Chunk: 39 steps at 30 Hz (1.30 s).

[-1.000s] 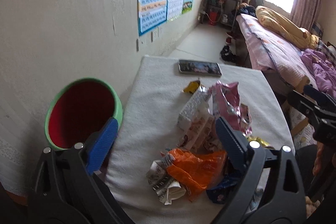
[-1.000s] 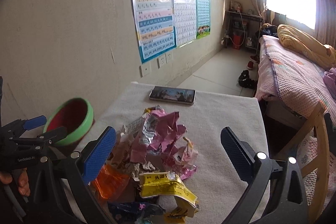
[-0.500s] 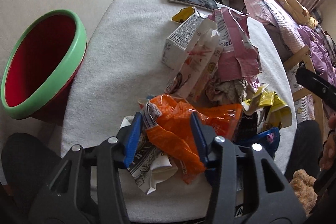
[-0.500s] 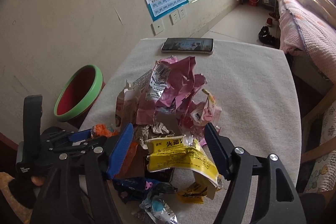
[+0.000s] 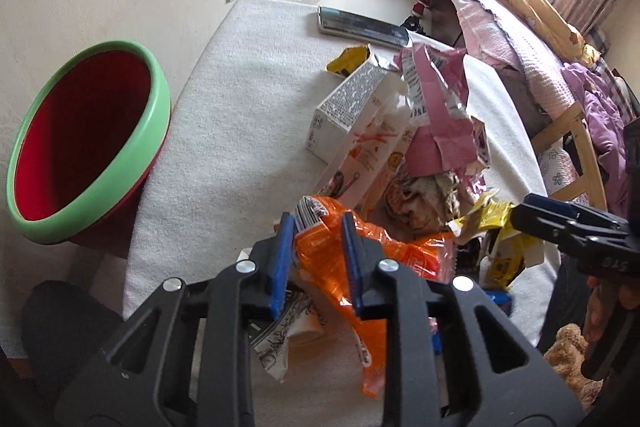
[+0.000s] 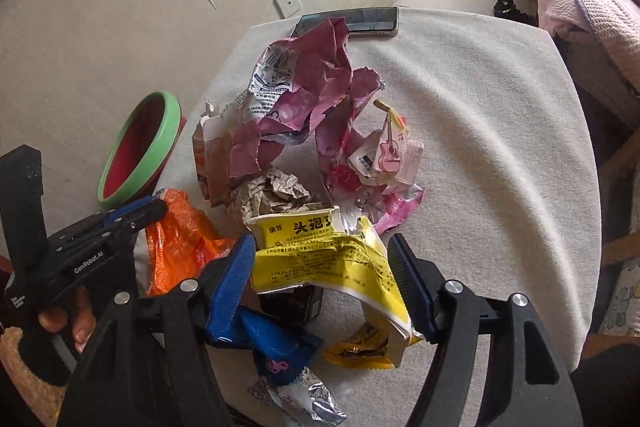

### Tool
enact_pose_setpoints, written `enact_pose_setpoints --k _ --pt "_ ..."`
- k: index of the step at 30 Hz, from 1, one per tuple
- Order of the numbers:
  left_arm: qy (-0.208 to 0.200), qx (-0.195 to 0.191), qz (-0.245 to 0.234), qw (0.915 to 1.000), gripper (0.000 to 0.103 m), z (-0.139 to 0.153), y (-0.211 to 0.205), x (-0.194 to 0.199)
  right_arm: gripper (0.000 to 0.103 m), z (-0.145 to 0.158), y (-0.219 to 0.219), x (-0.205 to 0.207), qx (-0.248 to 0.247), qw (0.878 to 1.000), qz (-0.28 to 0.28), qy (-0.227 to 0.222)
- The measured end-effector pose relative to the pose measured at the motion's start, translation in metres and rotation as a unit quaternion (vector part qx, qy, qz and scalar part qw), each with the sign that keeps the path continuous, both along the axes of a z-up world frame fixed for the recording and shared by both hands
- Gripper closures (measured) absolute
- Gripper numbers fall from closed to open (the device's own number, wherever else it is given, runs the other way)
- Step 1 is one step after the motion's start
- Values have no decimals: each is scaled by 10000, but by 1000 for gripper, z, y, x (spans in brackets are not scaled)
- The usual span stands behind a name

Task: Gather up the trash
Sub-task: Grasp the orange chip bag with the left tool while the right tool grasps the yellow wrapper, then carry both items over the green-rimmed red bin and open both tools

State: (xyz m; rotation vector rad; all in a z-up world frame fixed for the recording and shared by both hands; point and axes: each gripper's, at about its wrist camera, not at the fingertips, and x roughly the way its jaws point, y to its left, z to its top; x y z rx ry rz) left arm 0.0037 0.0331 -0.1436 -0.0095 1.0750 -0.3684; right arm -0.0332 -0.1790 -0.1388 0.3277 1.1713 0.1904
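Note:
A pile of wrappers lies on the white-clothed table. My left gripper is shut on an orange plastic wrapper at the pile's near edge; the wrapper also shows in the right wrist view. My right gripper is partly open, its jaws on either side of a yellow crumpled packet, which also shows in the left wrist view. A red bin with a green rim stands left of the table, apart from both grippers; it also shows in the right wrist view.
The pile holds a torn pink bag, a white carton, brown crumpled paper and a blue wrapper. A phone lies at the table's far edge. A wall is left, a bed and wooden chair right.
Both grippers have moved down to the pile. The left jaws have closed onto the orange wrapper. The right jaws have narrowed around the yellow packet.

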Motion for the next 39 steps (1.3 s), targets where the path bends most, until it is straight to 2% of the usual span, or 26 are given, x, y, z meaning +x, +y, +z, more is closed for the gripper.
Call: enact_pose_setpoints --k 4,7,9,14,17,22,24,26,32,36,39 --pt "-47 20 14 10000 80 4 3 0 35 -2 1 1 68 10000 18 38" --pt "-82 18 20 10000 80 7 4 -1 27 -2 3 0 1 10000 73 50" --pt "-120 9 54 9999 80 10 5 -3 26 -5 3 0 -34 9999 111 110" --pt "-181 -41 152 9997 80 17 11 -5 23 -2 -10 -8 32 10000 -56 48" --pt "-239 -61 197 9995 80 21 12 -6 21 -8 -15 -9 228 9995 -97 203" --pt "-289 -62 266 9992 80 23 16 -9 21 -29 -11 -3 275 9985 -81 462" --pt "-320 -69 316 9990 80 25 20 -9 26 -34 -12 -3 455 9977 -137 481" --pt "-343 -84 375 9987 80 27 24 -10 50 -35 -9 -3 408 9979 -41 500" --pt "-385 -157 507 9978 80 32 31 -6 57 -14 -3 -12 391 9989 146 224" --pt "-636 -149 590 9961 80 46 38 -6 58 26 2 -18 469 9983 227 -246" --pt "-823 -124 829 9931 80 56 56 -1 57 53 10 -13 461 9964 364 -607"
